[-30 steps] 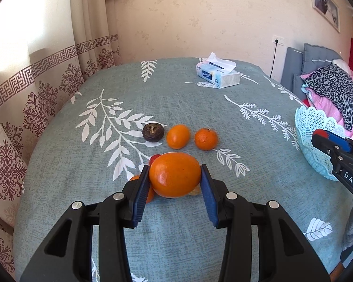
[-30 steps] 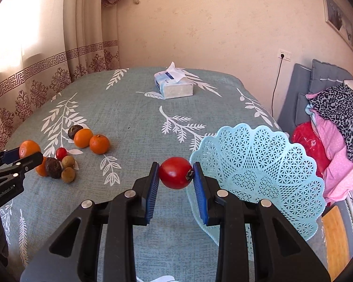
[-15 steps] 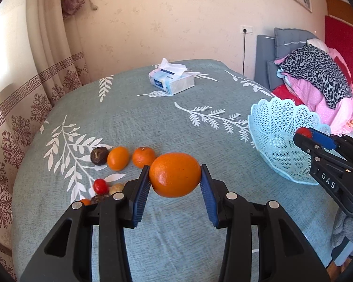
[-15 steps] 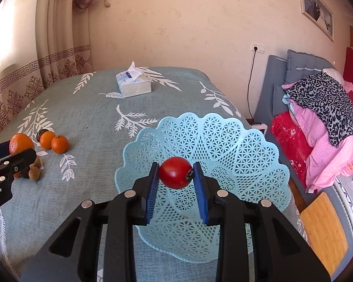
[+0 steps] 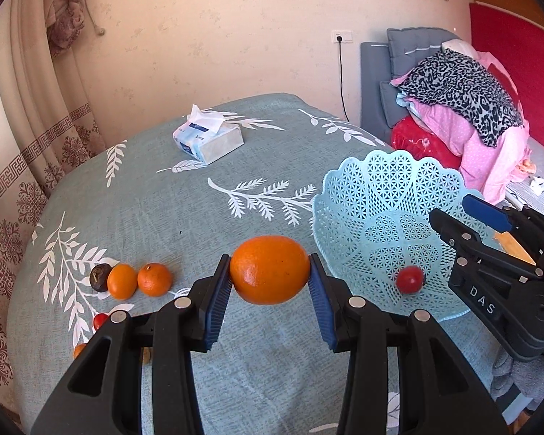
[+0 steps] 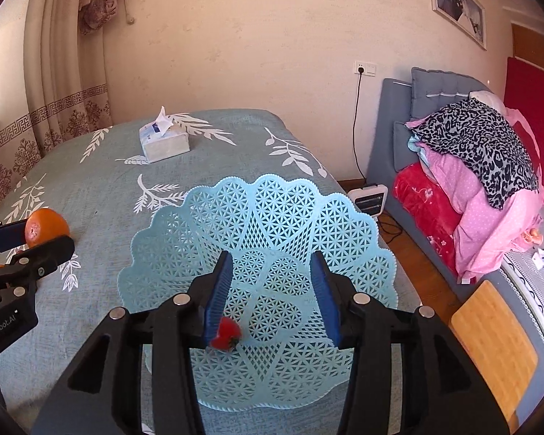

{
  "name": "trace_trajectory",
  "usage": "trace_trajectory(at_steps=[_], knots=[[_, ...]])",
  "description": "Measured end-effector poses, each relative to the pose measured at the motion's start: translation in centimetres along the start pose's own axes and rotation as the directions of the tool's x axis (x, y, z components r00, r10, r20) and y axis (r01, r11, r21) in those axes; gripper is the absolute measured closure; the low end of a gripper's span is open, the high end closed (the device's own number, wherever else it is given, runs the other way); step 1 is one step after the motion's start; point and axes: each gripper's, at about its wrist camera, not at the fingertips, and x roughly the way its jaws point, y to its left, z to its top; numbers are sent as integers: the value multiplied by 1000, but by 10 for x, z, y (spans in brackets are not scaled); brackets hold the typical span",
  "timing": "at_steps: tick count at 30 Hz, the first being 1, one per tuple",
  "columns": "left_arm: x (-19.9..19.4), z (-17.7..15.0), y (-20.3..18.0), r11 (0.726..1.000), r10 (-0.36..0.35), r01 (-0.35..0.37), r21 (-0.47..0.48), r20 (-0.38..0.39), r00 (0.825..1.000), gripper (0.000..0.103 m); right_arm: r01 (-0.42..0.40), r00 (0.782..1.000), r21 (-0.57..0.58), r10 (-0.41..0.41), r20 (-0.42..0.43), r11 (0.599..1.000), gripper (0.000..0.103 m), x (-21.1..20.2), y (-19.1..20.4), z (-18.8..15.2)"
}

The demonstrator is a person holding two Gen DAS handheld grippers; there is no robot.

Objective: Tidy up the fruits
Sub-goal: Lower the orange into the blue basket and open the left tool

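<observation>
My left gripper (image 5: pixel 270 282) is shut on a large orange (image 5: pixel 270 270) and holds it above the table, just left of the light-blue lattice basket (image 5: pixel 388 188). My right gripper (image 6: pixel 272 290) is open over the basket (image 6: pixel 272 199). A small red tomato (image 6: pixel 227 333) lies in the basket below the right gripper's left finger; it also shows in the left wrist view (image 5: pixel 409 280). The left gripper with the orange (image 6: pixel 45 226) shows at the left edge of the right wrist view.
Two small oranges (image 5: pixel 141 280), a dark brown fruit (image 5: pixel 98 277) and a small red fruit (image 5: pixel 98 320) lie on the teal leaf-print tablecloth (image 5: pixel 163 217). A tissue box (image 5: pixel 208 137) stands at the back. A sofa with clothes (image 6: pixel 471 152) is at the right.
My right gripper opened and let the tomato drop into the basket. My left gripper carried the orange right, closer to the basket.
</observation>
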Motion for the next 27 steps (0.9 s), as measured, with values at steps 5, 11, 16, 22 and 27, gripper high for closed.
trace_trajectory(at_steps=[5, 11, 16, 22, 27], knots=[[8, 8, -13, 1000, -23, 24, 10, -6, 1000, 61, 10, 1000, 17, -11, 9, 1000, 57, -3, -6, 1], [20, 14, -27, 998, -48, 49, 28, -17, 999, 61, 29, 999, 24, -30, 15, 999, 56, -5, -8, 1], [30, 16, -34, 997, -64, 65, 38, -31, 997, 61, 44, 999, 43, -45, 20, 998, 56, -6, -13, 1], [36, 16, -38, 996, -85, 86, 33, -42, 996, 58, 49, 998, 59, -50, 23, 997, 56, -7, -17, 1], [31, 18, -36, 997, -76, 76, 26, -12, 997, 44, 48, 998, 67, -50, 26, 997, 55, -8, -20, 1]])
